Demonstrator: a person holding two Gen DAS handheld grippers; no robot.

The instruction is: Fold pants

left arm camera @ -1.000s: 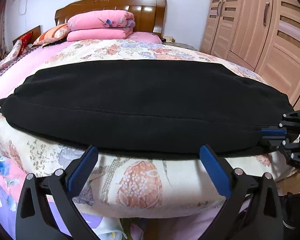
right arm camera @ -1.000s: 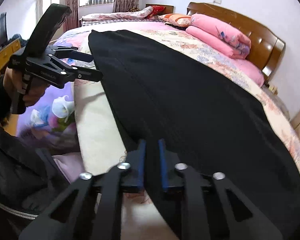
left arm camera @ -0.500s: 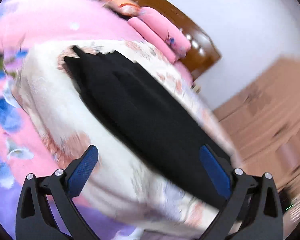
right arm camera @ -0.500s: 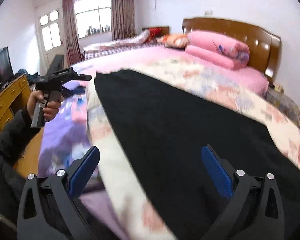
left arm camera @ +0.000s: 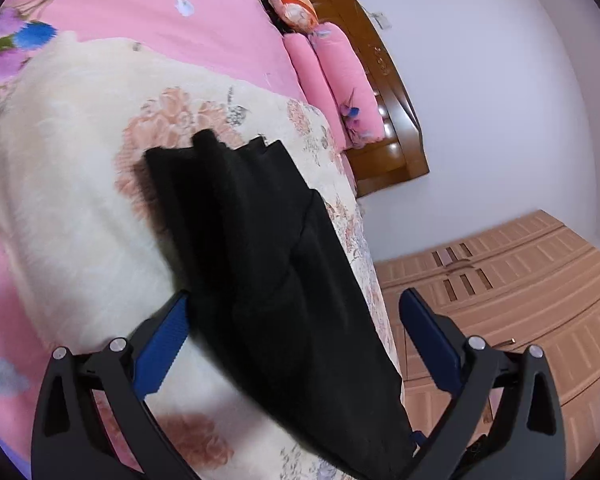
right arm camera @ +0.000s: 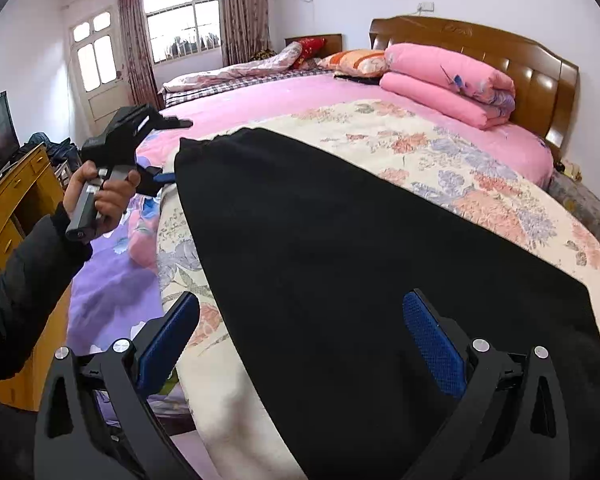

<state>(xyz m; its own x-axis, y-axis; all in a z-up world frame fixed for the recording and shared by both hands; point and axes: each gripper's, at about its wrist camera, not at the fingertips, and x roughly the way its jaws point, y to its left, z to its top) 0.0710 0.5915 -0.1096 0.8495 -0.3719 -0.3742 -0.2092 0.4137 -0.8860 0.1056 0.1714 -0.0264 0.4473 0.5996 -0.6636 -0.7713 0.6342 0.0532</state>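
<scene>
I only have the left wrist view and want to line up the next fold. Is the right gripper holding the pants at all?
Observer: No. The right gripper is open, its jaws spread wide over the black pants, gripping nothing.
Operator: Where does my left gripper sit along the pants?
Observer: The left gripper is at their far end from the right one, by the side of the bed, held in a hand.
Operator: Is the cloth bunched near the right gripper?
Observer: No, there it lies flat and smooth on the floral blanket.
</scene>
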